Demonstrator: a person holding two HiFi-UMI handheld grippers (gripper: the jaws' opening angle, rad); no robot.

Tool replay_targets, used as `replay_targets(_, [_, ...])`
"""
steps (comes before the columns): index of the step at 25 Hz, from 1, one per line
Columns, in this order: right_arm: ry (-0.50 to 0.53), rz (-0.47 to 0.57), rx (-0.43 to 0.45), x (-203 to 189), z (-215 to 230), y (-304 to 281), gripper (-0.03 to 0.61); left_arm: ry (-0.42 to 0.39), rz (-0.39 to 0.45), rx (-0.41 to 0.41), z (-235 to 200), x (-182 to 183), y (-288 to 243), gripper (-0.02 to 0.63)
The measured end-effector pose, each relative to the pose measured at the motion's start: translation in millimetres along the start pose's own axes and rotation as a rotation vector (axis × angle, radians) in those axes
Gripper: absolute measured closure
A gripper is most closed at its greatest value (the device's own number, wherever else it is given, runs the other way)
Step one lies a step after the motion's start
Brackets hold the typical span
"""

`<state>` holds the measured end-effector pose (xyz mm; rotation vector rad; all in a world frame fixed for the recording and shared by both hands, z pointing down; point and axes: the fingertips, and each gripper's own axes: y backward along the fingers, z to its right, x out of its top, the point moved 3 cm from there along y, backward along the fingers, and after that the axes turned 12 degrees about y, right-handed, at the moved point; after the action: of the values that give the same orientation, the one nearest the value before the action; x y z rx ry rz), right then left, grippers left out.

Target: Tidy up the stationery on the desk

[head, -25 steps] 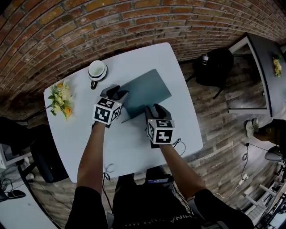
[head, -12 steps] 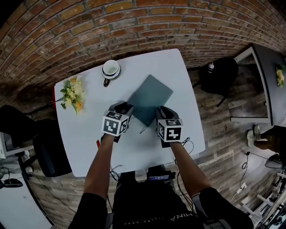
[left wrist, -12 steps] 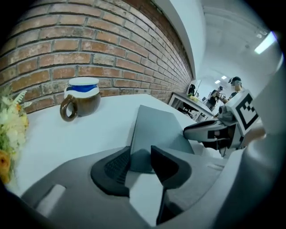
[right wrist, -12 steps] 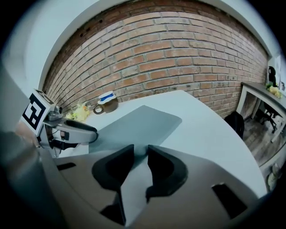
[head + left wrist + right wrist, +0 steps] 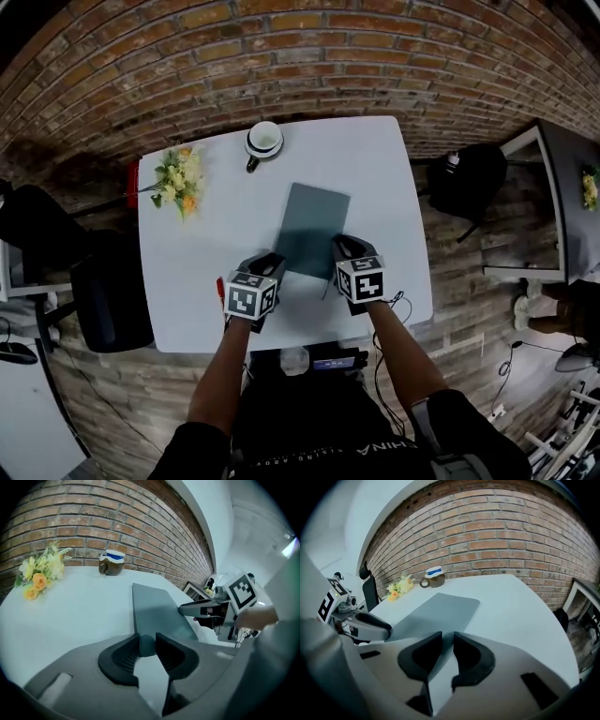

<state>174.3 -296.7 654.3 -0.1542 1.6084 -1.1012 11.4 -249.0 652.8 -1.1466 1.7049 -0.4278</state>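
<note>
Flat matte grey-green notebook (image 5: 312,230), rounded corners, lies central on the smooth white counter (image 5: 187,272). Left hand-held gripper (image 5: 147,639) sits at its 7 o'clock corner, right hand-held gripper (image 5: 447,637) at 5 o'clock. Both jaws have just been closing and stand narrowly apart, a notebook corner showing in each gap. Bare top toward 3 o'clock.

Very little readable. White capitals "HINA" across the dark garment (image 5: 367,448) at the foot of the head view, well behind both pairs of jaws; start of the word and the smaller line underneath too fine to read. Black-and-white square code patterns, no letters or digits, on the left marker cube (image 5: 251,300) just behind the left gripper's (image 5: 269,261) jaws and on the right marker cube (image 5: 362,279) just behind the right gripper's (image 5: 343,246) jaws. Blue band round the cup (image 5: 263,141) far ahead of the jaws, too small for any lettering to show
</note>
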Motion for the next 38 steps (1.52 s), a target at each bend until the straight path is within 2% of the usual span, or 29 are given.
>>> replay_targets(8, [0.082, -0.008, 0.086, -3.6, -46.8, 0.1, 0.503, 0.099, -0.006, 0.004, -8.5, -54.2, 43.1, 0.512])
replay_targets(16, [0.145, -0.041, 0.086, -9.5, -76.4, -1.7, 0.508, 0.151, -0.013, -0.019, -10.1, -88.7, 65.1, 0.522])
replay_targets(23, [0.099, -0.054, 0.077, -10.1, -75.5, 7.9, 0.502, 0.119, -0.003, -0.035, -15.0, -82.6, 74.0, 0.522])
replay_targets(26, [0.099, -0.041, 0.068, -12.2, -74.1, 21.7, 0.531, 0.125, 0.034, -0.069, -19.1, -76.2, 87.7, 0.569])
replay_targets(29, [0.096, -0.025, 0.074, -13.0, -74.5, 29.6, 0.568, 0.091, 0.065, -0.084, -19.1, -72.0, 95.5, 0.601])
replay_targets(38, [0.084, -0.020, 0.095, -12.0, -78.6, 37.5, 0.568, 0.039, 0.102, -0.043, -10.6, -58.8, 97.8, 0.601])
